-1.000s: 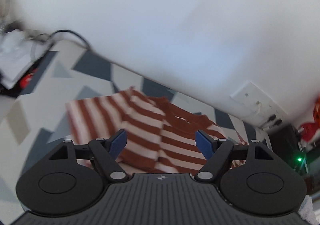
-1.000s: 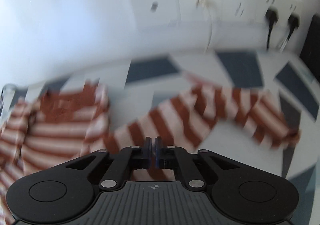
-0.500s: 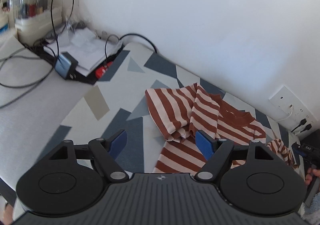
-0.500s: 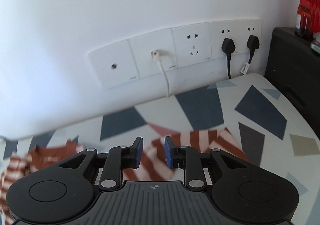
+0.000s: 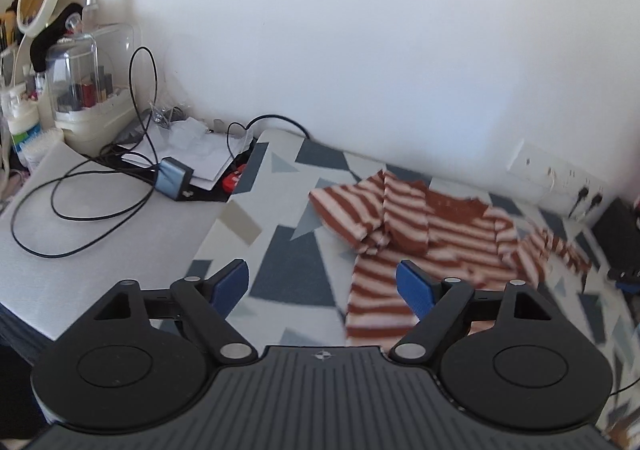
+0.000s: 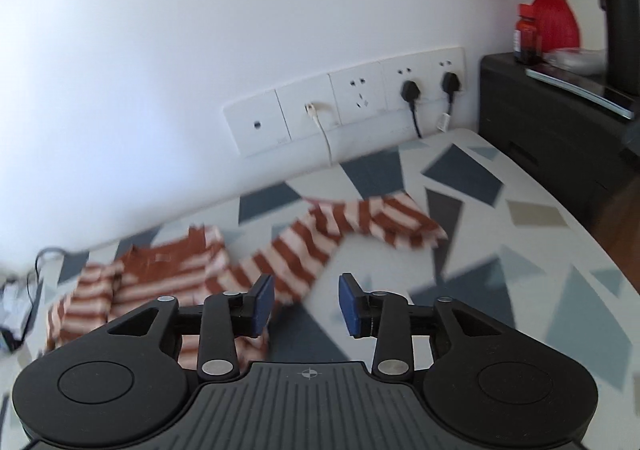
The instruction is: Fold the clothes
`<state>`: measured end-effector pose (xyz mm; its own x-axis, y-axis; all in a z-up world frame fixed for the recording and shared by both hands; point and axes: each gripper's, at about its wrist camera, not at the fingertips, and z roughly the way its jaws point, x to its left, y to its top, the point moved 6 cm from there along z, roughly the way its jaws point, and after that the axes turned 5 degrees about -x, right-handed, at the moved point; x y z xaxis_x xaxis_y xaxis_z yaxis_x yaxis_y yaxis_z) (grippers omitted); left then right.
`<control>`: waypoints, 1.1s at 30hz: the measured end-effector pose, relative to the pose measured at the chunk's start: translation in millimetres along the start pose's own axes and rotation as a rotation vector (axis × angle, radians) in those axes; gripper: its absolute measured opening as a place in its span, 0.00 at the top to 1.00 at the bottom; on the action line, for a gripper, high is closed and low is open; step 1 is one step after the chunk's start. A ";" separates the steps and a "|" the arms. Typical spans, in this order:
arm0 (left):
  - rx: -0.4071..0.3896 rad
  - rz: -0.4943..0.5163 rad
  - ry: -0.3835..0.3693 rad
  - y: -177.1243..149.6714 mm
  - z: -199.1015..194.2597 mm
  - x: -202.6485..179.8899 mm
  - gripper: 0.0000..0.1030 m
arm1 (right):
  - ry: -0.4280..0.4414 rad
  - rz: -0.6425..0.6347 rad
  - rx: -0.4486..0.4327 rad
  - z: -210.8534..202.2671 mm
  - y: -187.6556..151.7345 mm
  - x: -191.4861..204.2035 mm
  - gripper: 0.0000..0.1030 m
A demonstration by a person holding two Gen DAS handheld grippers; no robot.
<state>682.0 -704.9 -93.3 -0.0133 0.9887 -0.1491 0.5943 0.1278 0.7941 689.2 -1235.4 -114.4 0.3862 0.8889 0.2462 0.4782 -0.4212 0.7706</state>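
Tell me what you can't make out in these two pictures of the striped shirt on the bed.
- Striped shirt, left wrist view: its near hem is hidden behind the left hand-held gripper, whose jaws are opening and empty.
- Shirt's sleeve, right wrist view: blurred, so its cuff edge is unclear.
- Shirt's lower body, right wrist view: covered by the right hand-held gripper, jaws opening and empty.
- Wall sockets, left wrist view: too small to read.

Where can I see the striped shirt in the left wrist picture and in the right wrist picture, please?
Left wrist view: the striped shirt lies crumpled right of centre, beyond the right finger.
Right wrist view: the shirt spreads from lower left to centre, one sleeve reaching right.
Shared landmark: the white wall sockets with two black plugs, behind the shirt in both views.
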 end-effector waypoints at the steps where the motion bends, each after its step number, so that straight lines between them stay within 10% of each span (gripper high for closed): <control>1: 0.012 0.027 0.011 -10.0 -1.9 2.7 0.16 | -0.010 -0.004 0.013 -8.1 -11.1 -2.5 0.64; 13: 0.178 0.096 -0.079 -98.0 42.8 -28.3 0.21 | -0.003 -0.025 0.242 -33.1 -146.5 7.6 0.63; 20: 0.277 0.017 -0.111 -117.2 75.7 -41.4 0.22 | 0.015 -0.124 0.154 -36.9 -134.6 17.7 0.46; 33: 0.318 0.225 -0.030 -150.7 97.5 -69.1 0.22 | 0.040 -0.251 0.184 17.0 -130.1 22.5 0.48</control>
<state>671.8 -800.1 -260.1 0.1664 0.9860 -0.0125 0.7995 -0.1274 0.5870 649.0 -1163.7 -219.1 0.2084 0.9741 0.0881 0.6906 -0.2103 0.6919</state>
